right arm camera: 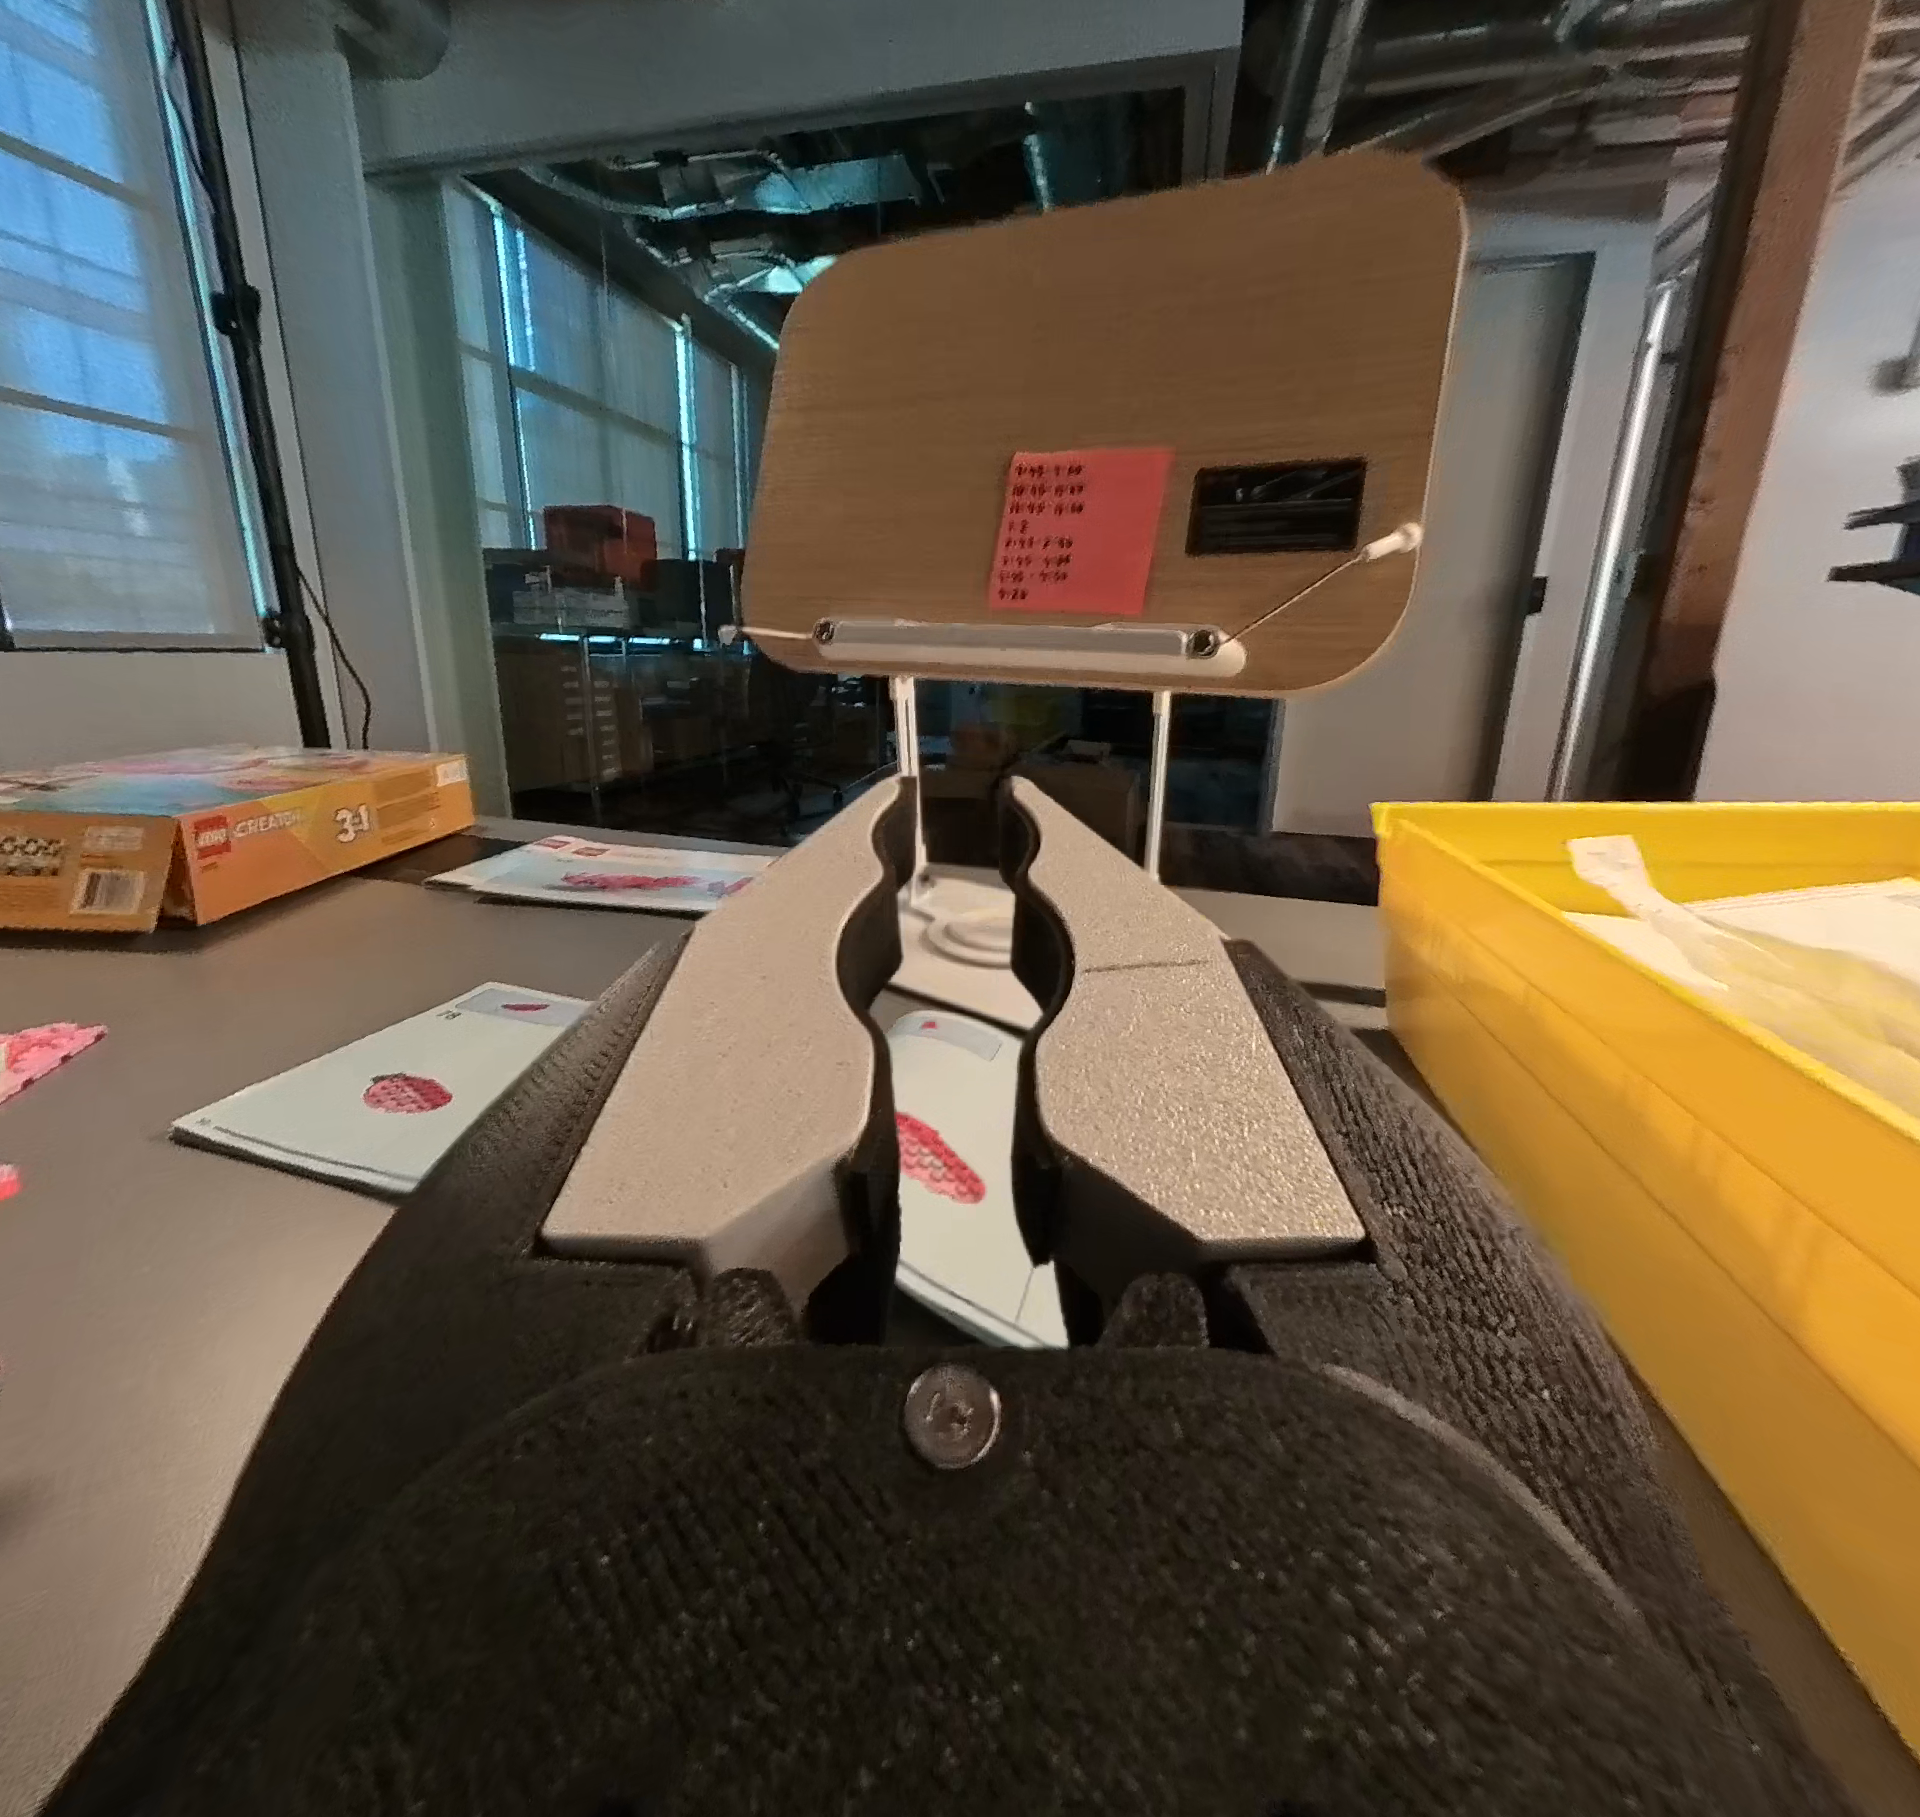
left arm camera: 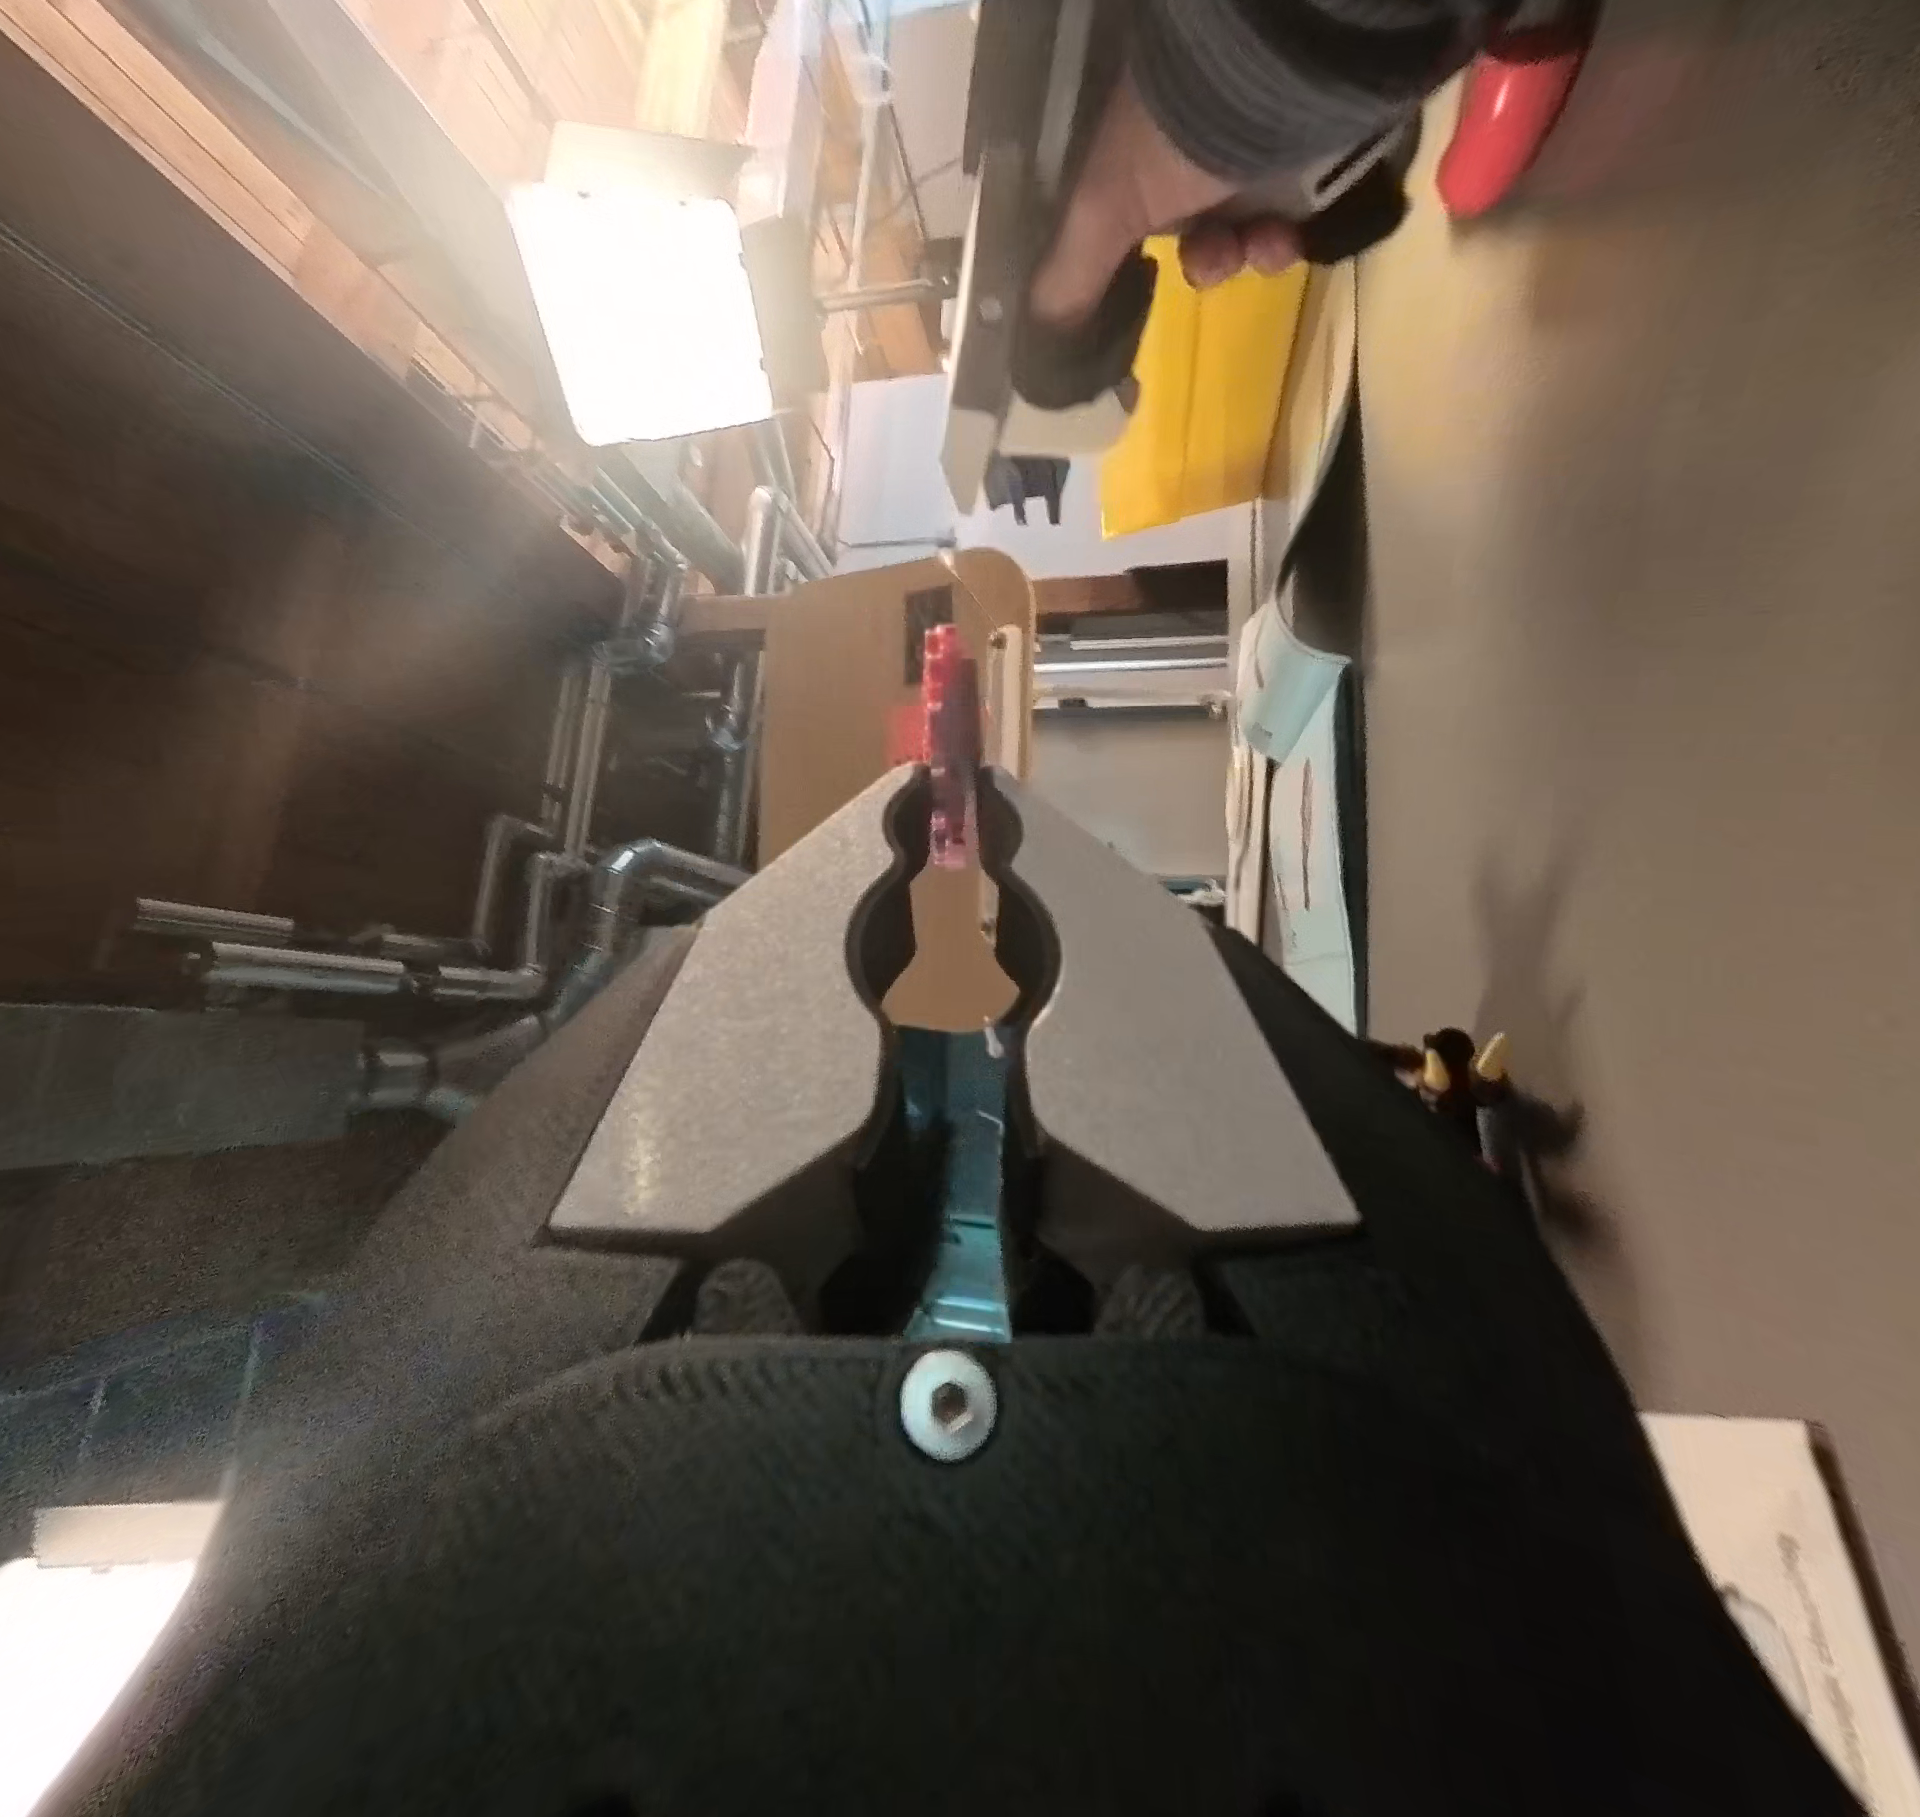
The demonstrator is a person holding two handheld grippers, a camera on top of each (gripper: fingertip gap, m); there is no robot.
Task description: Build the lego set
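The left gripper (left arm camera: 954,791) is clenched on a thin pink-red studded brick plate (left arm camera: 948,728), both fingertips pressed to its flat sides, held edge-on in the air before a rounded wooden board on a white stand (right arm camera: 1101,396). The right gripper (right arm camera: 956,811) hangs with its jaws parted on nothing, above a pale blue instruction booklet (right arm camera: 395,1102) lying on the grey table (right arm camera: 156,1300), near a yellow plastic bin (right arm camera: 1621,1092). An orange cardboard toy box (right arm camera: 260,822) lies far left.

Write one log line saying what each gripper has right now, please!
left gripper: jaws shut on pink brick piece | right gripper: jaws open, nothing held | ahead: wooden stand
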